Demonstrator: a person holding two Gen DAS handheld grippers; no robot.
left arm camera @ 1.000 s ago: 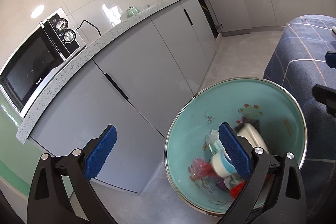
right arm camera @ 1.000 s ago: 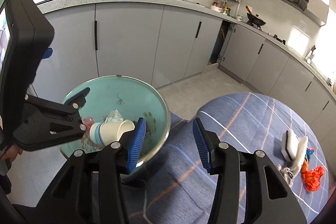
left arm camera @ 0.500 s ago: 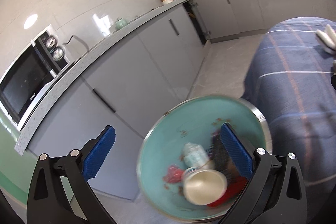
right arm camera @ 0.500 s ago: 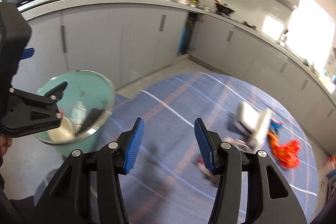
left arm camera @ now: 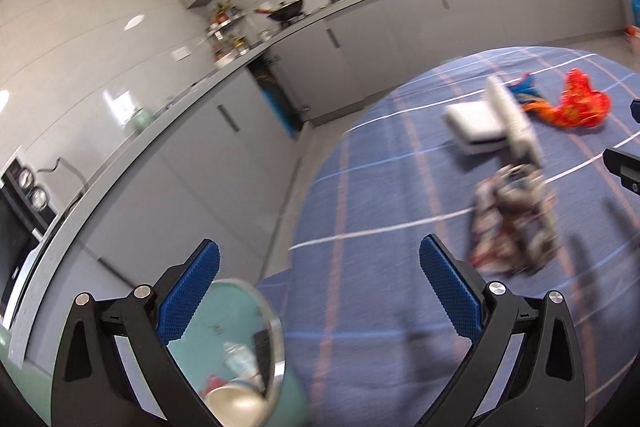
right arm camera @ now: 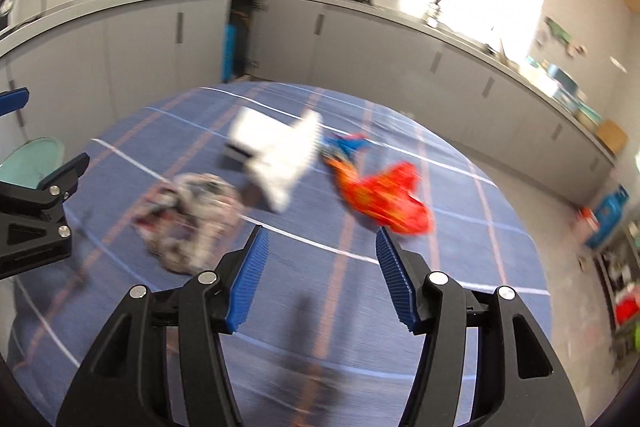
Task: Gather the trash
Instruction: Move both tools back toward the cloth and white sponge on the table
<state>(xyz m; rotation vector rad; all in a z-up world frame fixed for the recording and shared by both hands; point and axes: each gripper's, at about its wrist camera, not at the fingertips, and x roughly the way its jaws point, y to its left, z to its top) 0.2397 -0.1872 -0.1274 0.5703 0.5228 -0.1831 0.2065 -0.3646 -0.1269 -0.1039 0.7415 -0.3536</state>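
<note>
We hold our left gripper (left arm camera: 320, 279) spread wide with nothing between its blue pads, above the near edge of the blue plaid-covered surface (left arm camera: 360, 307). Below it, beside that edge, stands the round teal metal-rimmed trash bin (left arm camera: 224, 311), with a white paper cup (left arm camera: 234, 401) and scraps inside. Our right gripper (right arm camera: 319, 273) is also spread and empty, over the cloth. Ahead of it lie a crumpled patterned wrapper (right arm camera: 188, 219), a white open box (right arm camera: 276, 155), a red-orange crinkled plastic wrapper (right arm camera: 388, 199) and a small blue scrap (right arm camera: 348, 145), all blurred. Grey cabinets (right arm camera: 360, 43) run behind.
</note>
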